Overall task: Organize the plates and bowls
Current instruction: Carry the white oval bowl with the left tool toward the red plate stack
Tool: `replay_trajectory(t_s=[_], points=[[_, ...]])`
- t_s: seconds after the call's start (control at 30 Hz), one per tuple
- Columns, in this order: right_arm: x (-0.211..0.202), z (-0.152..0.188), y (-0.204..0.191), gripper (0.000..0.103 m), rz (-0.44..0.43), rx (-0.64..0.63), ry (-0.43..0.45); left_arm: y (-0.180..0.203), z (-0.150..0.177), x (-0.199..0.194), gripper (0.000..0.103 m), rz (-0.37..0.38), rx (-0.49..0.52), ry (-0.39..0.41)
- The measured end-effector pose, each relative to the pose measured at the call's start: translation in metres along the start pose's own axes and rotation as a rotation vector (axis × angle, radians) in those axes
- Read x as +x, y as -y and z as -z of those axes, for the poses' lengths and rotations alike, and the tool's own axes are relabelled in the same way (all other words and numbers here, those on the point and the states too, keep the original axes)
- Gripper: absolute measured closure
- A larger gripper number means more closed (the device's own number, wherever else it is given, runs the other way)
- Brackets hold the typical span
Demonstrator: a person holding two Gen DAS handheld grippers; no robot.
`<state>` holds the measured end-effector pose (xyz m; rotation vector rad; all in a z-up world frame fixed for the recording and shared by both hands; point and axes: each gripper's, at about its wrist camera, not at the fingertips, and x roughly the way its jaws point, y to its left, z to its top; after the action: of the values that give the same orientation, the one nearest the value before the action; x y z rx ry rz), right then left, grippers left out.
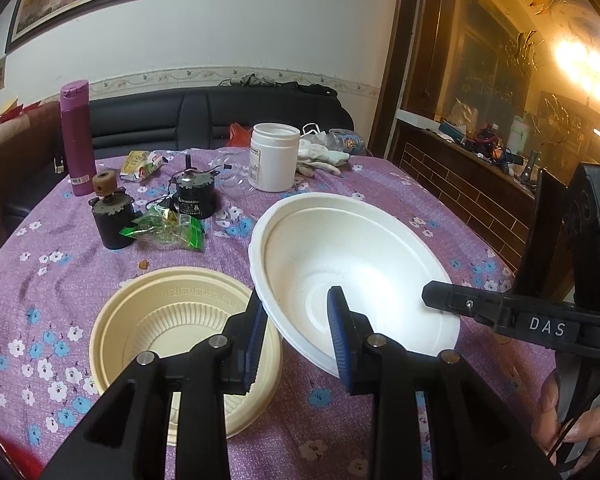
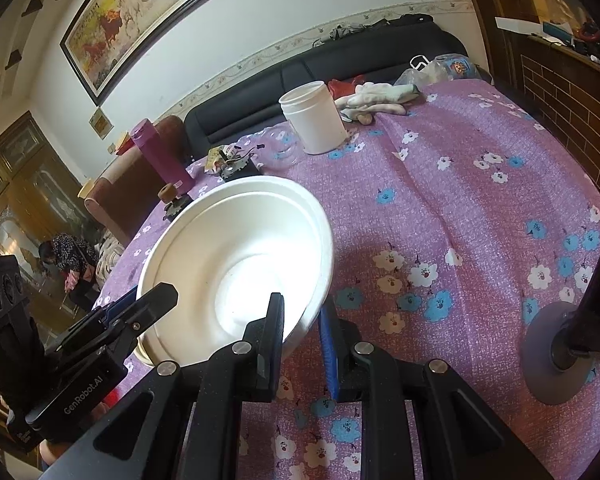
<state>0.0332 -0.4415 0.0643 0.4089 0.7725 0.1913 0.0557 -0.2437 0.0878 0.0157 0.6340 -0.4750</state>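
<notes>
From the left wrist we look along our left gripper [image 1: 296,336], whose blue pads straddle the near-left rim of the white bowl [image 1: 352,256]: one pad sits outside the wall, the other inside, and they look pressed onto that rim, though we cannot see whether both pads truly touch it. The white bowl is tilted, its mouth turned toward us, its left edge hanging just above the right side of the cream bowl [image 1: 180,320], which sits upright on the purple tablecloth [image 1: 60,264] directly to the left of our fingers. So the relation that matters for nesting is simple: the cream bowl lies left of and below the white one, nearly touching it. Our right gripper [image 1: 440,298] reaches in from the right, its tip over the white bowl's right rim. From the right wrist, our right gripper [image 2: 302,326] has its left finger inside the white bowl [image 2: 236,248] and its blue-padded right finger outside, the near rim running between them; a gap shows beside the blue pad, so we judge it loosely closed around the wall and not squeezing hard. The left gripper [image 2: 156,300] enters at the bowl's far-left edge. The cream bowl is hidden here behind the white one.
</notes>
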Motion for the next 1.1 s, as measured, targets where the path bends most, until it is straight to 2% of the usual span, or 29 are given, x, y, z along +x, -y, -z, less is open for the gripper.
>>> replay_trajectory(t_s=[0.2,0.27,0.33,0.53,0.7,0.9,1.1], points=[[-0.010,-0.001,-0.002,0.083,-0.022,0.008,0.017,0.005,-0.003,-0.024,0.075,0.001,-0.024,0.024],[-0.015,0.003,-0.003,0.083,-0.052,0.040,0.007,0.009,-0.001,-0.042,0.070,-0.001,-0.017,0.044],[-0.025,0.010,-0.008,0.083,-0.089,0.060,0.010,0.011,0.004,-0.055,0.070,-0.014,-0.009,0.046],[-0.061,0.049,-0.032,0.082,-0.097,0.022,0.026,0.015,0.042,-0.097,0.070,-0.016,0.029,0.019],[-0.082,0.092,-0.057,0.082,-0.093,-0.029,-0.013,0.003,0.090,-0.122,0.070,-0.005,0.022,-0.056],[-0.074,0.134,-0.077,0.082,-0.091,-0.075,-0.111,-0.019,0.136,-0.131,0.070,-0.005,-0.028,-0.140],[-0.063,0.146,-0.080,0.082,-0.082,-0.049,-0.152,-0.029,0.143,-0.138,0.070,-0.006,-0.040,-0.125]])
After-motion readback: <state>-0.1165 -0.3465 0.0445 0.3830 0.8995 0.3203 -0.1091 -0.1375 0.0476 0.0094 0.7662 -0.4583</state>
